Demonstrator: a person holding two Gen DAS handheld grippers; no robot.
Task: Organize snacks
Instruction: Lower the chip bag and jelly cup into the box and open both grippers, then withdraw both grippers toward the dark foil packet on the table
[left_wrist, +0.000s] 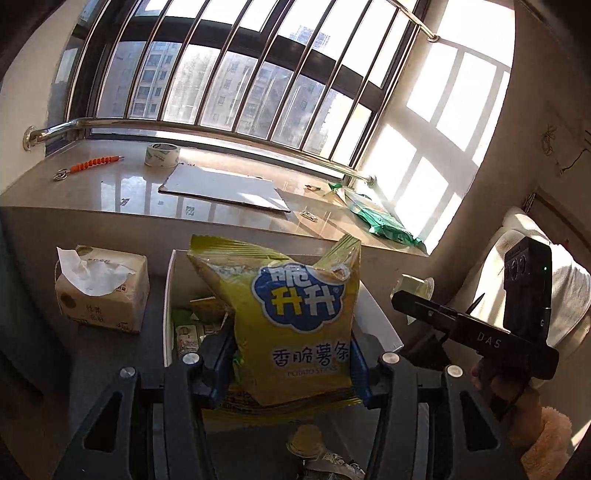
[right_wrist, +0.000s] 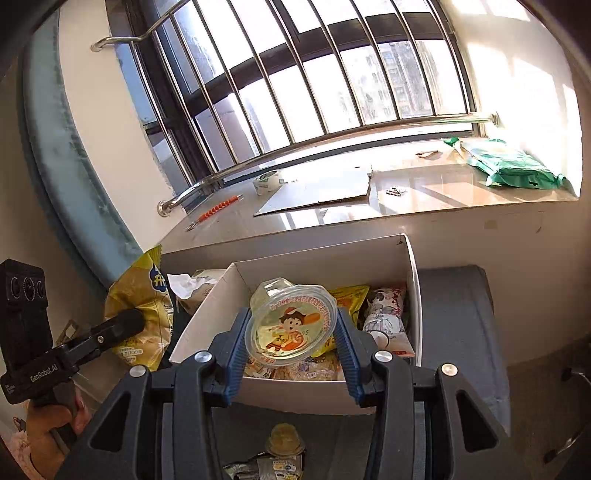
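My left gripper (left_wrist: 291, 363) is shut on a yellow bag of potato sticks (left_wrist: 295, 317), held upright in front of a white cardboard box (left_wrist: 168, 295). In the right wrist view that same bag (right_wrist: 142, 314) hangs left of the box (right_wrist: 317, 254). My right gripper (right_wrist: 291, 350) is shut on a clear jelly cup (right_wrist: 291, 325) with a cartoon lid, held over the box's near side. Several snack packets (right_wrist: 388, 317) lie inside the box. The right gripper (left_wrist: 410, 301) also shows at the right of the left wrist view, with the cup (left_wrist: 415, 284) at its tip.
A tissue pack (left_wrist: 101, 288) stands left of the box. Behind it runs a stone windowsill (left_wrist: 110, 192) with a tape roll (left_wrist: 161, 155), a flat cardboard sheet (left_wrist: 225, 190) and a green package (left_wrist: 380, 218). A small jelly cup (right_wrist: 284, 439) and wrappers lie below the grippers.
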